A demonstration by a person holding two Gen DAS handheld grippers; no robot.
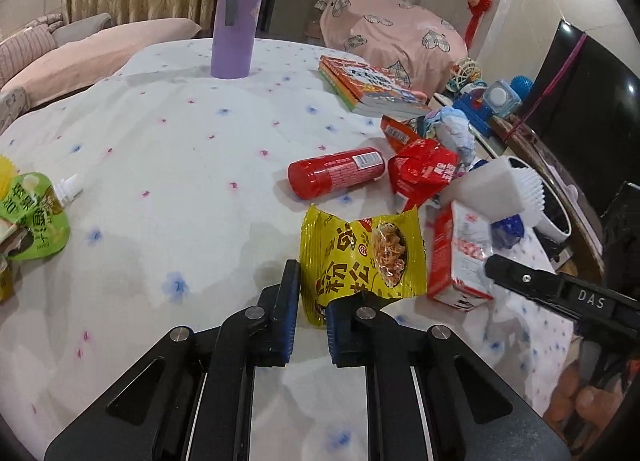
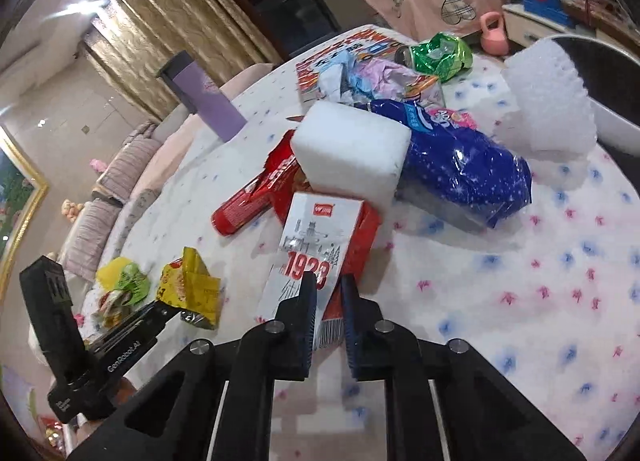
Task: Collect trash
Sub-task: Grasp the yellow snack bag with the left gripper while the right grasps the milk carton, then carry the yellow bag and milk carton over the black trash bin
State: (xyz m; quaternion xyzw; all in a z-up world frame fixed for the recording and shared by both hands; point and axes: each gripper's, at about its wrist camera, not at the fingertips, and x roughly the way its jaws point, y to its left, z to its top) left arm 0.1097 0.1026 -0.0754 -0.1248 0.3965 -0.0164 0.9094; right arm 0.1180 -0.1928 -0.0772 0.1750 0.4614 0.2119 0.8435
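My left gripper (image 1: 316, 289) is shut on the lower edge of a yellow snack wrapper (image 1: 360, 257), which stands up from the flowered tablecloth (image 1: 160, 165). The right wrist view shows the same wrapper (image 2: 188, 285) in that gripper at the lower left. My right gripper (image 2: 328, 279) is shut on the near end of a red and white carton (image 2: 316, 237). That carton (image 1: 460, 257) appears tilted up at the right of the left wrist view. Behind it lie a red canister (image 2: 244, 209), a red wrapper (image 1: 424, 173), a white foam block (image 2: 352, 153) and a blue bag (image 2: 460, 173).
A purple tumbler (image 1: 236, 21) stands at the far edge of the table, with books (image 1: 372, 85) to its right. A green pouch (image 1: 32, 217) lies at the left. A crumpled green wrapper (image 2: 440, 53) and ribbed white foam (image 2: 552, 101) sit near a white bin (image 2: 612, 109).
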